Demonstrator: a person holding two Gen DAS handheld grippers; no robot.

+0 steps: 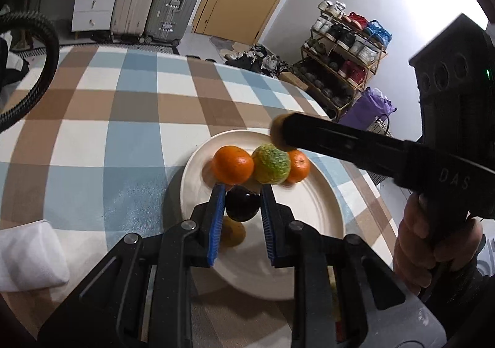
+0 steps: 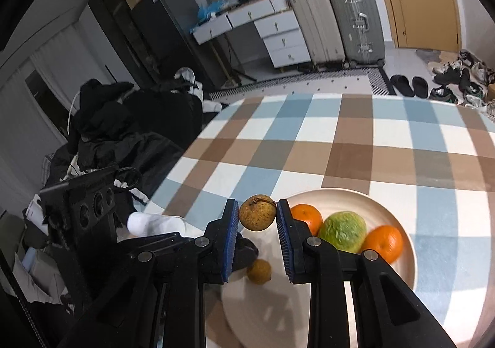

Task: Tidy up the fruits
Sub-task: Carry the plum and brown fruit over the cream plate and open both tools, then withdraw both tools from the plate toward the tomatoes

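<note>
Cream plate (image 1: 312, 208) of fruit on a checked bench (image 1: 123, 131), both grippers above it.

In the lower middle of the left wrist view, the left gripper (image 1: 242, 202) has its fingers clamped on a dark plum (image 1: 242, 204) over the plate. In the right wrist view, the right gripper (image 2: 257, 218) pinches a small brown fruit (image 2: 257, 216) above the plate's near rim. Two oranges (image 1: 232, 164) flank a green fruit (image 1: 271, 163) on the plate, and another small brown fruit (image 2: 259, 271) lies lower down.

plate (image 1: 312, 208): on the checked tablecloth (image 1: 123, 119)
three round fruits (image 1: 271, 164): in a row across the plate's 12 o'clock part, touching
small fruit (image 2: 259, 271): on the plate near 8 o'clock, apart from the row
folded cloth (image 1: 29, 255): on the tablecloth, at the plate's 9 o'clock, well apart
</note>
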